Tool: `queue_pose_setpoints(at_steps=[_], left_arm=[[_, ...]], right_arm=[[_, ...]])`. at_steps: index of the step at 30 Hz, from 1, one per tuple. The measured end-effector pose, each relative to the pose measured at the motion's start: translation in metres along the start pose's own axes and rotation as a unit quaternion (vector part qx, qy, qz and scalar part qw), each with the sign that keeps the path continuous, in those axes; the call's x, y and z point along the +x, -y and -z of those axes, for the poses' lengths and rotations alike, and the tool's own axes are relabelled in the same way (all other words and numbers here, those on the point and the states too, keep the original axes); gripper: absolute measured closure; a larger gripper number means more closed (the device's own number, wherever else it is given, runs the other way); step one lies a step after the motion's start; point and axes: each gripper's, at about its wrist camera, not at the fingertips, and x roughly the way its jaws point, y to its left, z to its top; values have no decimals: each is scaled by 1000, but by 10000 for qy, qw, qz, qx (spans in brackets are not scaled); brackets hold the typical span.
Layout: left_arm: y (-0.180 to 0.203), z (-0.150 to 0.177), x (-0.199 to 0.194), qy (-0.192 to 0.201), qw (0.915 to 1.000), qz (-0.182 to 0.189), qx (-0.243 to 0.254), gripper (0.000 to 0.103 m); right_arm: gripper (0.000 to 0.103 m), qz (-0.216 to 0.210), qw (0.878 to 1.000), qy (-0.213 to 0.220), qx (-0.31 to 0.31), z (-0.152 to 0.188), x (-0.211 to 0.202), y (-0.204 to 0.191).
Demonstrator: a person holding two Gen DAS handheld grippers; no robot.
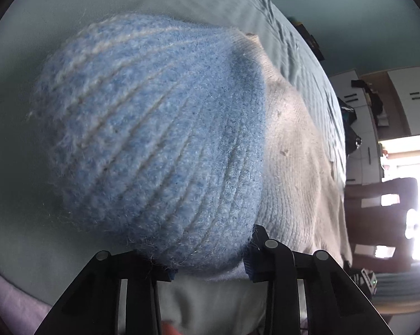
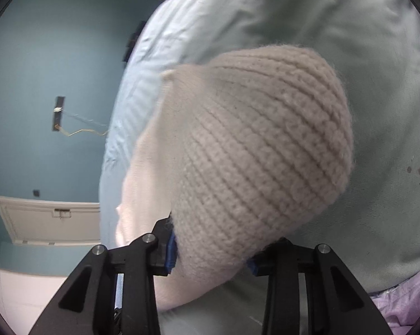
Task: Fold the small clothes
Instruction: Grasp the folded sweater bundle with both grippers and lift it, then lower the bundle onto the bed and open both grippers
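A knitted garment with a blue ribbed part (image 1: 154,139) and a cream part (image 1: 293,167) hangs over the pale green bed sheet (image 1: 28,195). My left gripper (image 1: 210,265) is shut on the blue part's near edge. In the right wrist view the cream knit (image 2: 260,153) bulges up in front of the camera, and my right gripper (image 2: 212,262) is shut on its near edge. The cloth hides the fingertips of both grippers. The rest of the garment is hidden behind the bulging folds.
The pale green sheet (image 2: 349,42) covers the bed under the garment. A lilac cloth (image 2: 405,301) lies at the bed's near edge. A teal wall (image 2: 42,83) and a white door (image 2: 48,217) are to one side; cupboards (image 1: 377,106) and a brown chair (image 1: 383,215) to the other.
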Motion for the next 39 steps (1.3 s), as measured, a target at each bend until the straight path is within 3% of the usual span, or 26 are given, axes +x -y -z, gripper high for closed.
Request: queue_pose_setpoints(at_steps=[4,8,11,15,19,24,29,30,31,33,34,35,37,39], left_arm=[[5,15,-19,-172,9997,12,167,71],[-13,39,-51,-541,9979,317,-162,72],[-14,58,-73,-610,9974,393,-44,72],[-17,77,-85,-696,9965,457,-61,72],[-20,74,-89,-626,9957,616,-291,73],[-8,49,-96,-633,9945,795,-275,72],[29,-26,-95,-345,9938,991,-356,73],[37,-42,-91,-254,9935,1000,-480,72],[46,-59,-86,-199,9939,964,-506,70],[65,-94,-71,46,9957,846,-376,59],[73,-105,-66,229,9969,732,-181,41],[79,-110,-67,454,9974,564,-29,18],[90,-107,-76,1054,9939,135,309,0],[100,-92,-78,1263,9883,-119,843,0]], right_arm=[[71,-190,9996,-96,194,7,-27,2],[71,-111,9971,-645,389,16,-49,14],[71,-42,9941,-996,429,23,-62,23],[71,44,9919,-1108,616,28,-62,25],[71,132,9895,-1302,611,23,-55,13],[71,-57,9858,-1637,366,-6,-53,-20],[70,-232,9826,-1756,554,-53,-25,-71],[64,-290,9812,-1792,652,-64,-16,-77],[60,-345,9795,-1834,758,-77,-2,-85],[31,-515,9783,-1817,857,-106,25,-100],[22,-703,9786,-1780,750,-117,33,-107],[17,-839,9806,-1682,560,-126,38,-113],[17,-668,9891,-1305,154,-132,35,-117],[16,-295,9940,-997,-332,-128,33,-113]])
